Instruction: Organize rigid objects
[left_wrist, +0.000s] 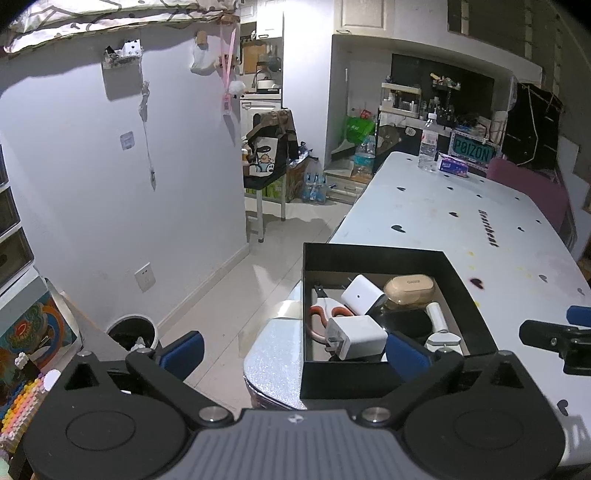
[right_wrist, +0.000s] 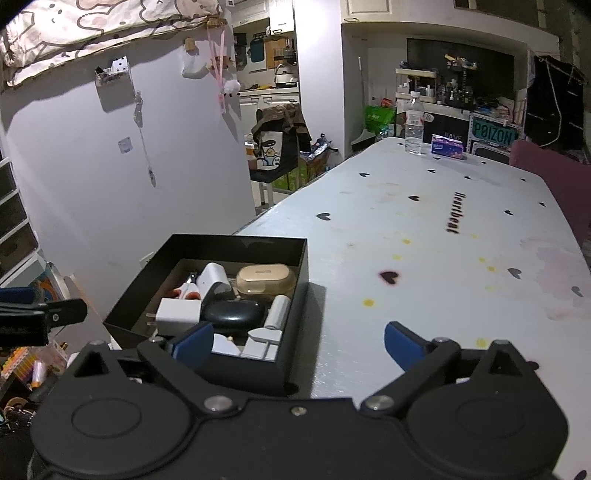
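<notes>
My left claw (left_wrist: 293, 354) hangs wide open with nothing in it, its right finger just over the near wall of the black box (left_wrist: 373, 380), its left finger out over the floor (left_wrist: 236, 295). My right claw (right_wrist: 297, 341) is equally spread and empty, one finger above the box's near corner and the other over bare desk (right_wrist: 424, 236).

The box sits at the desk's near left corner, partly overhanging the edge. Inside it lie two white chargers (right_wrist: 177, 314), a tan earbud case (right_wrist: 265, 279), a black oval case (right_wrist: 233, 313), scissors with orange handles (left_wrist: 321, 314) and a white tube (right_wrist: 277, 312).

The desk is white, scattered with small black hearts, yellowish stains and the word "Heartbeat". At its far end from the box stand a water bottle (right_wrist: 413, 125) and, just beside it, a tissue pack (right_wrist: 447, 146). A purple chair (right_wrist: 554, 177) meets the desk's right side. Left of the box a lilac wall (left_wrist: 122, 206) runs back toward a kitchen doorway, with a round bin (left_wrist: 133, 332) on the floor at its foot. Cluttered shelves (left_wrist: 436, 99) fill the recess beyond the desk.
</notes>
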